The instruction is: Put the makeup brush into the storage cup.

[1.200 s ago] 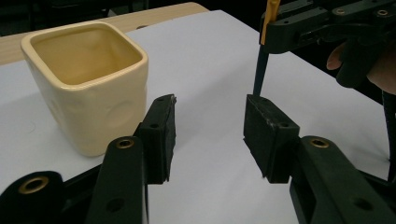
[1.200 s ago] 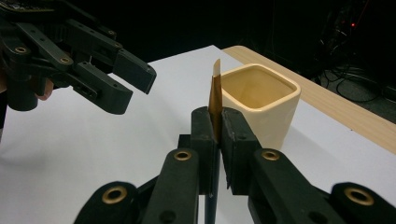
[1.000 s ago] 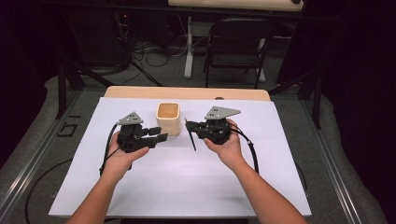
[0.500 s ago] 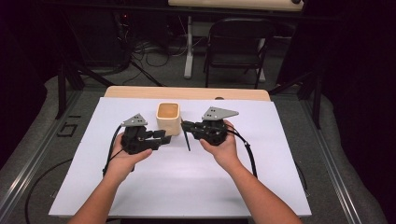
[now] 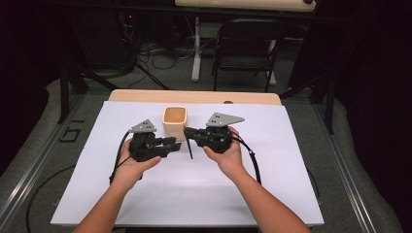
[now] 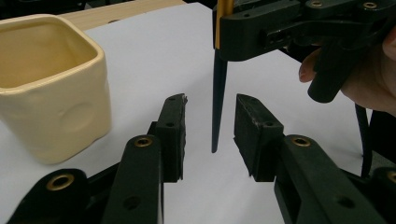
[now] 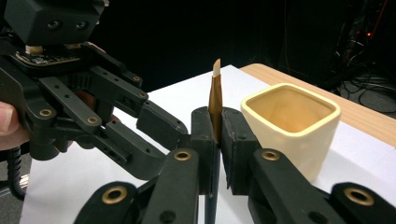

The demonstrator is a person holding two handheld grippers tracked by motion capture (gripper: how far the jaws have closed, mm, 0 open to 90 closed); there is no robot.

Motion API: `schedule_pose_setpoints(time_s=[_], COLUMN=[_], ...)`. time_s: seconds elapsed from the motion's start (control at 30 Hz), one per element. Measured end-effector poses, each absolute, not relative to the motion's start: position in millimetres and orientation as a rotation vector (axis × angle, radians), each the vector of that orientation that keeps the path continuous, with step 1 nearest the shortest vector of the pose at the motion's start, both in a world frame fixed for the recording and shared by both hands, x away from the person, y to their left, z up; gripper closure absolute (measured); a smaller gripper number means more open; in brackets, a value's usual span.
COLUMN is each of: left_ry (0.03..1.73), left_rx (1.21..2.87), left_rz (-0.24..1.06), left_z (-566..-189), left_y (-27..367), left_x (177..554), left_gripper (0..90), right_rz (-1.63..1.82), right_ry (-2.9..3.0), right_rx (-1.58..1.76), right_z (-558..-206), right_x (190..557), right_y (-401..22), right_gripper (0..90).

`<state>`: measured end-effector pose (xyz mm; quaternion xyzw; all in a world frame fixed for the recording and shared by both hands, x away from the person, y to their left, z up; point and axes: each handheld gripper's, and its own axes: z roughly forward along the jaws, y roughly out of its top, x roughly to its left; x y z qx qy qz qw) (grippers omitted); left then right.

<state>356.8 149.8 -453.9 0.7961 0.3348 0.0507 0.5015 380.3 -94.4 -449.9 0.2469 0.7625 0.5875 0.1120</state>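
the right gripper [image 7: 218, 140] pinches a paintbrush [image 7: 215, 98] upright (bristles up, handle tip down) near the table's [image 5: 291, 194] far middle, just beside the cream cup [image 5: 175, 121]. the left gripper [image 6: 210, 135] has its jaws spread either side of the handle, just been closing, not touching.

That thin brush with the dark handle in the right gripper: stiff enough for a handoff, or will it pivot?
The thin dark-handled brush with gold ferrule looks rigid: it stands straight, unbent. Clamped at one narrow spot by the right gripper, it may pivot if nudged. The left gripper, jaws just closing, straddles its tapered, probably slippery end.
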Motion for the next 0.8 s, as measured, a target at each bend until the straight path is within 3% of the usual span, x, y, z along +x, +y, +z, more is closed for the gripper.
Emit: schedule_pose_setpoints(time_s=[0.8], left_ry=[0.816], left_rx=[1.922], left_rz=[0.084], left_z=[-457.5], left_y=[145.5], left_x=[356.2], left_gripper=[74.7], right_rz=[1.783], right_ry=[2.261], right_rx=[0.694], right_z=[-451.8], right_x=[372.2], right_y=[-76.3], right_gripper=[84.3])
